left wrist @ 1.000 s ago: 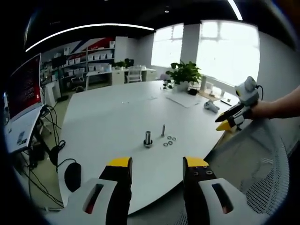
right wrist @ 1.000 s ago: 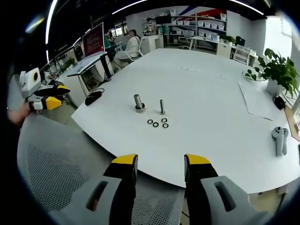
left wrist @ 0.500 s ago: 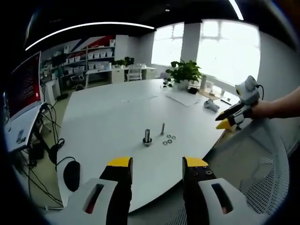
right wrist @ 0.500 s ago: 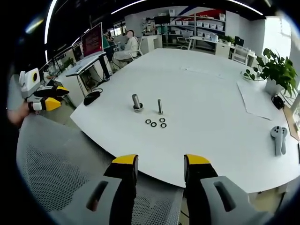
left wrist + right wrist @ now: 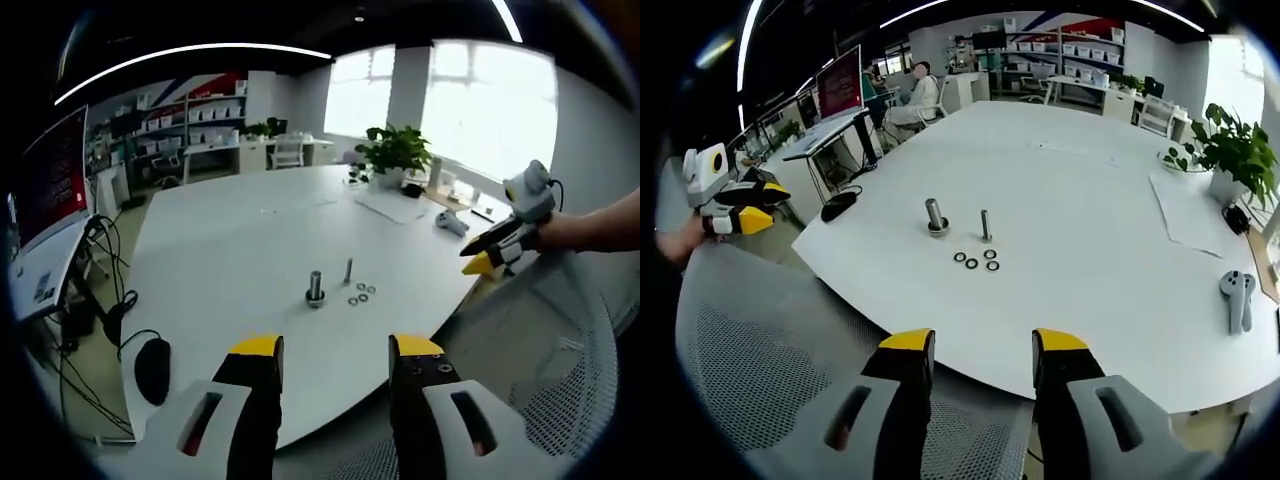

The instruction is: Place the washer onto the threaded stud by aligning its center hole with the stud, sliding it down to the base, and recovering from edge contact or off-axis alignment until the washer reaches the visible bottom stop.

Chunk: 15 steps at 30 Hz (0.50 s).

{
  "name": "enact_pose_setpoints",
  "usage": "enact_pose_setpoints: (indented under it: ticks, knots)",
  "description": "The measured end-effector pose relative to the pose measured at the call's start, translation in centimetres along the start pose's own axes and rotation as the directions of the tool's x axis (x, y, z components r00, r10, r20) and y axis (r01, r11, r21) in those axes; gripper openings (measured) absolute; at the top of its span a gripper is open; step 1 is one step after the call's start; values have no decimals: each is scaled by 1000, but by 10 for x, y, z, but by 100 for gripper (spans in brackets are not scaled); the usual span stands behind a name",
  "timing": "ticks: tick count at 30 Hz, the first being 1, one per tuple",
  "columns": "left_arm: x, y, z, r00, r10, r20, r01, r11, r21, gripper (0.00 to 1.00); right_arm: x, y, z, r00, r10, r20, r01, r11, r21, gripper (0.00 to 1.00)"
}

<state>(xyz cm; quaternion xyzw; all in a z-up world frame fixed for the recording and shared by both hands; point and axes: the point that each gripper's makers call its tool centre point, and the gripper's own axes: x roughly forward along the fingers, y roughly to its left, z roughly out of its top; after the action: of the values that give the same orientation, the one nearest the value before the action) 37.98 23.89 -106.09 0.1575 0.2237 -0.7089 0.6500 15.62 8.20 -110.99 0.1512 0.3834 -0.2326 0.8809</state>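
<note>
Both claws, left claw (image 5: 333,362) and right claw (image 5: 978,352), gape wide, empty, off bench (image 5: 1090,200) edge above mesh chair (image 5: 760,350). Three washers (image 5: 976,261) lie beside threaded stud (image 5: 985,226) and thick bolt (image 5: 935,217), near bench's near edge. Handheld controller (image 5: 1238,298), potted plant (image 5: 1225,150) well apart.

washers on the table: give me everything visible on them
Three small dark rings, the washers, lie flat and loose on the white table, clustered just in front of the thin threaded stud and right of the thicker stud. They look metallic; finer detail is too small to tell. None is on a stud. Neither gripper touches them. In the left gripper view they sit at.
</note>
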Motion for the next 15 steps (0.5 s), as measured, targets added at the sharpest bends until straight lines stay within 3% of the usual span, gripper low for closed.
enact_pose_setpoints:
  ticks: [4, 15]
  knots:
    - [1, 2, 0, 1000, -4, 1, 4, 1000, -9, 40, 3, -6, -3, 1000, 1, -10, -1, 1000, 9, 41]
    - [2, 0, 0, 1000, -15, 3, 15, 1000, -9, 40, -1, 1, 3, 1000, -9, 2, 10, 1000, -24, 41]
